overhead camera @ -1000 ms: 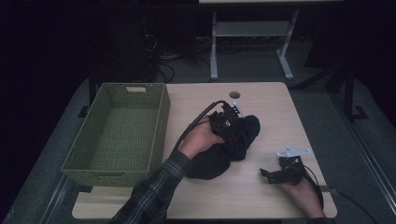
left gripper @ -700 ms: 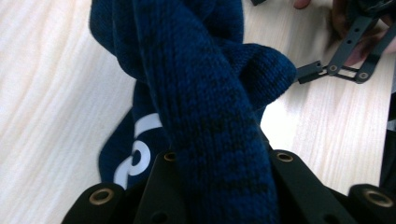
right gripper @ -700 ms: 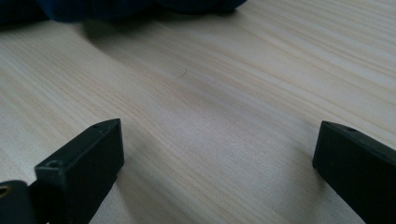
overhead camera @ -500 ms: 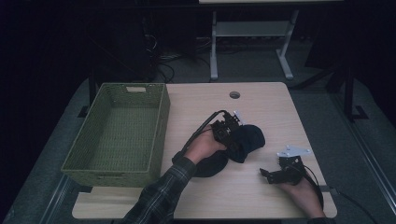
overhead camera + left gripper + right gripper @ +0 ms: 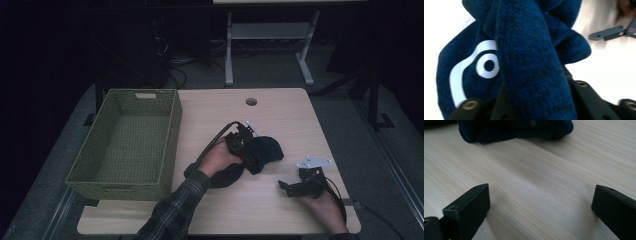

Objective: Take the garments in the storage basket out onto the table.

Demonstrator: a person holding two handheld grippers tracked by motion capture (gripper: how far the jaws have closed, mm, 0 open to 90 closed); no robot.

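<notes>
The dark blue knitted garment [image 5: 260, 156] lies mid-worktop [image 5: 280, 112], a fold between the left claw [image 5: 246, 150] jaws, which have just been opening. The right claw [image 5: 292, 187] rests wide open, empty, near the front right corner.

Plaid sleeve [image 5: 170, 215], black screw-studded fingers [image 5: 466, 211], trailing black cable [image 5: 212, 142].

A dark blue knitted garment [image 5: 262, 152] with a white emblem lies crumpled mid-table.

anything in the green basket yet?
No: in the high view the green basket shows bare woven floor, while the dark blue garment lies on the table at the left gripper.
</notes>
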